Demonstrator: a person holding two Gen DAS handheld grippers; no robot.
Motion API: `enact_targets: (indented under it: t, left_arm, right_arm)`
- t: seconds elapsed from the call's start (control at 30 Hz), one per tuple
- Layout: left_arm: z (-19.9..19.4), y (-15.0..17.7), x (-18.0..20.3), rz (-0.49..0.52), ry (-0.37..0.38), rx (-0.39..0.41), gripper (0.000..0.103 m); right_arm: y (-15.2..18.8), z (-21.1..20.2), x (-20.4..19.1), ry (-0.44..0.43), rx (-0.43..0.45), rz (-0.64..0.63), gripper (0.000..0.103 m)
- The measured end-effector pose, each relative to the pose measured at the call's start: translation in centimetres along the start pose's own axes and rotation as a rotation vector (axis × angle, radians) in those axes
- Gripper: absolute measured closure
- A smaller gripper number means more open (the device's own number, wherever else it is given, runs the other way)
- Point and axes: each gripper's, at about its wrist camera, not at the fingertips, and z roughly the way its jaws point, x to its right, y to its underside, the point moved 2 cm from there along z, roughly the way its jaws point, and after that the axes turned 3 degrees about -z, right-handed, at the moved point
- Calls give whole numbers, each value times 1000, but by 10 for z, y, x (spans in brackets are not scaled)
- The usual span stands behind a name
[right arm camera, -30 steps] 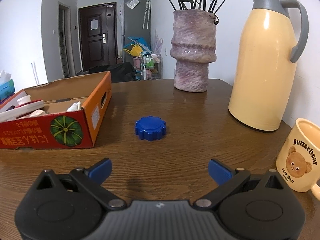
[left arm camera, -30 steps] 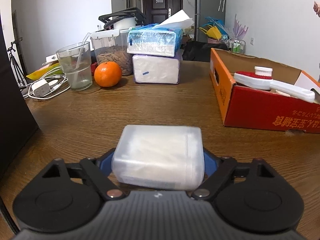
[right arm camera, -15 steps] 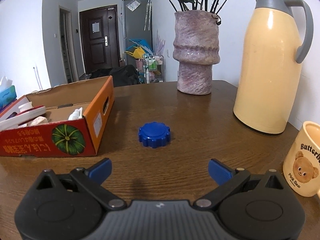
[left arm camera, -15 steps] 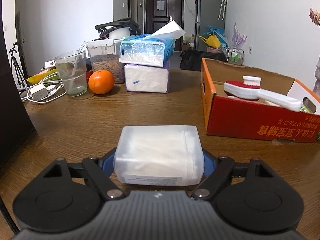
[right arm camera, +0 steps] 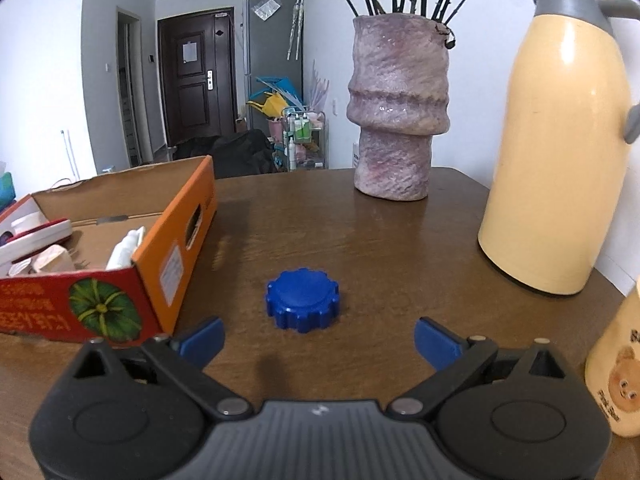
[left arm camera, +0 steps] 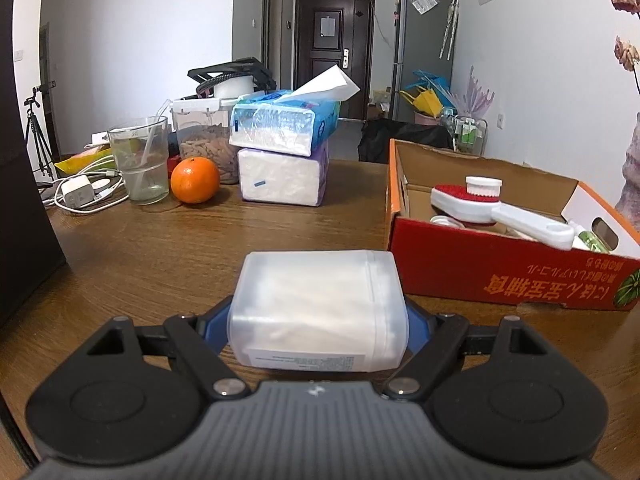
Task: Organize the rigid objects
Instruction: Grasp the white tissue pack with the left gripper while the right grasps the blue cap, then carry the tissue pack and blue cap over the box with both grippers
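My left gripper (left arm camera: 318, 326) is shut on a translucent white plastic box of cotton swabs (left arm camera: 318, 310), held above the wooden table. An open red and orange cardboard box (left arm camera: 496, 276) lies ahead to the right, holding a white and red brush (left arm camera: 496, 208) and small items. In the right wrist view a blue ridged cap (right arm camera: 303, 304) lies on the table just ahead of my right gripper (right arm camera: 318, 342). Its jaws are closing, with nothing between them. The cardboard box (right arm camera: 172, 240) stands left of the cap.
Stacked tissue packs (left arm camera: 284, 152), an orange (left arm camera: 195, 180), a glass (left arm camera: 140, 160), a food container and a charger with cables (left arm camera: 80, 194) crowd the far left. A pink vase (right arm camera: 398, 112), a cream thermos (right arm camera: 556, 140) and a bear mug (right arm camera: 618, 372) stand on the right.
The left gripper has carried the swab box up and towards the cardboard box. The right gripper has moved forward, so the blue cap is now much closer to its fingers.
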Motion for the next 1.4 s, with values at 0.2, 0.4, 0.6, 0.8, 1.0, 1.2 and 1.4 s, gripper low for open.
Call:
enact_targets:
  t: [0.2,0.4,0.6,0.8,1.0,1.2,1.4]
  left_arm:
    - [0,-2,3,-7,-7,8,20]
    - [1,-3,5,-9,-8,12,20]
    - [0,-3,6,-7,-9,16,20]
    - [1,-5,8,-8,-4,20,20]
    - [-2,-8,9,-14,1,30,20]
    - [-6,-13,15,-26,15,43,20]
    - [-15,-22,28,-32,44,73,20]
  right_arm:
    - [-10,22,-4,3,-22,-15,10]
    - [-18,40,-5,3,-50,-16,19]
    - [-22,52,-8,-25,-81,-25,33]
    - [-22,54,-11,-48,-97,-27,52]
    - [-23,47,-10,-39,-65,-26,52]
    - [-29,31,-6,-39,-10,-7,52]
    - [-40,8,-9,-36,54,-14,52]
